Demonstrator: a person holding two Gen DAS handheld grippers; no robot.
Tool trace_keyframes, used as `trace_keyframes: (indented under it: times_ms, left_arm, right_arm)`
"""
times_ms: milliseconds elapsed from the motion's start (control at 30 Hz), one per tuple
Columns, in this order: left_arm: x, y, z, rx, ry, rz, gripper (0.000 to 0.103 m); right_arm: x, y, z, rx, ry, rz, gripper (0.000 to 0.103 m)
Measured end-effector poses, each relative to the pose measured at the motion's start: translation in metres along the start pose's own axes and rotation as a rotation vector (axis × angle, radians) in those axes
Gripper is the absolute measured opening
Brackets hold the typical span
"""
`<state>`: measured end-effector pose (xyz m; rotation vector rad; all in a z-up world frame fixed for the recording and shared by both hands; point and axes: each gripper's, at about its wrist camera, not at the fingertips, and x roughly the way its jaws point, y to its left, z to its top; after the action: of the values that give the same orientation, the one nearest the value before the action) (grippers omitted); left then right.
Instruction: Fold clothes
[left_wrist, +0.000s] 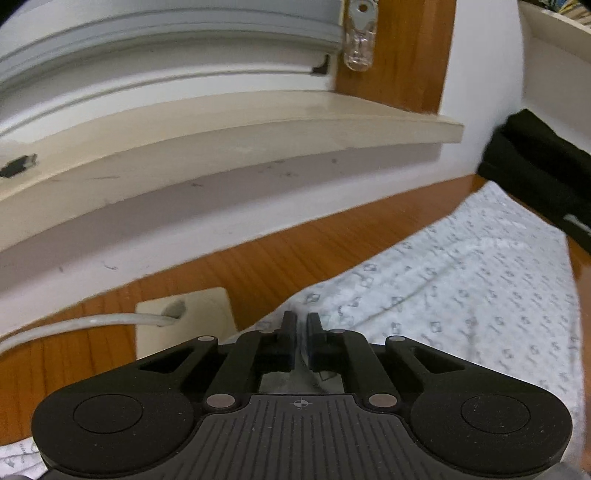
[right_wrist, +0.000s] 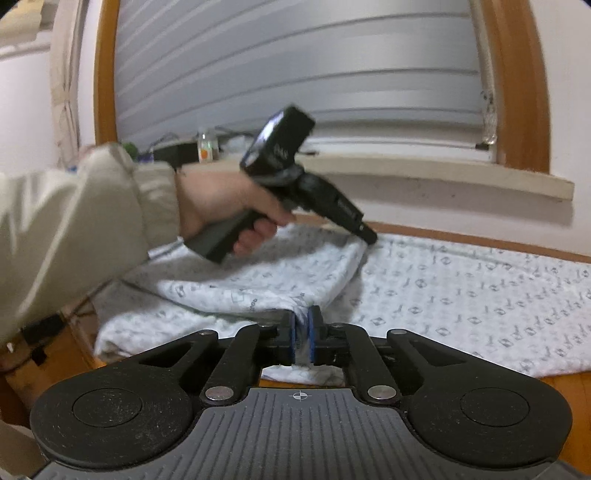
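A wooden table (right_wrist: 565, 384) under a window sill (right_wrist: 443, 177) is being covered by a white patterned garment (right_wrist: 461, 295). Its raised edge is being pinched between the closed fingers of the left gripper (left_wrist: 301, 325) and the right gripper (right_wrist: 303, 325).

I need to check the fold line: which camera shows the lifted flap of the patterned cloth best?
The right wrist view: the flap lies doubled over there, both grippers pinching it. The left wrist view shows only flat cloth.

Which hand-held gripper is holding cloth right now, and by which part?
Both: the left hand-held gripper and right hand-held gripper each pinch the patterned white garment at its folded-over edge.
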<state>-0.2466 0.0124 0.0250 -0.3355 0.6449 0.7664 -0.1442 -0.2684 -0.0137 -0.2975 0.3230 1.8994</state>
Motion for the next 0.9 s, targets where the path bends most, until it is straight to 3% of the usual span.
trace_keyframes:
  times_ms: [267, 367, 433, 533, 700, 767, 900]
  left_arm:
    - [-0.004, -0.002, -0.001, -0.026, -0.029, -0.001, 0.010]
    - [-0.019, 0.000, -0.003, -0.045, -0.070, 0.004, 0.027]
    - [-0.033, 0.001, -0.005, -0.059, -0.102, 0.015, 0.048]
    - [-0.053, 0.002, -0.012, -0.085, -0.116, 0.013, 0.064]
    - [-0.075, 0.010, -0.034, -0.092, -0.100, 0.049, 0.075]
    - [-0.078, 0.016, -0.043, -0.109, -0.091, 0.051, 0.077]
    - [-0.079, 0.026, -0.054, -0.136, -0.074, 0.043, 0.077]
  right_arm:
    - [-0.019, 0.000, -0.018, 0.029, 0.070, -0.001, 0.004]
    - [-0.022, -0.003, -0.021, 0.032, 0.079, -0.009, 0.006]
    - [-0.027, -0.006, -0.019, 0.034, 0.069, -0.025, 0.008]
    - [-0.026, -0.011, -0.010, 0.037, 0.039, -0.025, 0.009]
    - [0.007, -0.012, 0.014, 0.028, 0.025, 0.021, 0.012]
    - [0.020, -0.008, 0.017, 0.012, 0.058, 0.038, 0.018]
    - [0.027, -0.005, 0.008, -0.033, 0.128, 0.045, 0.018]
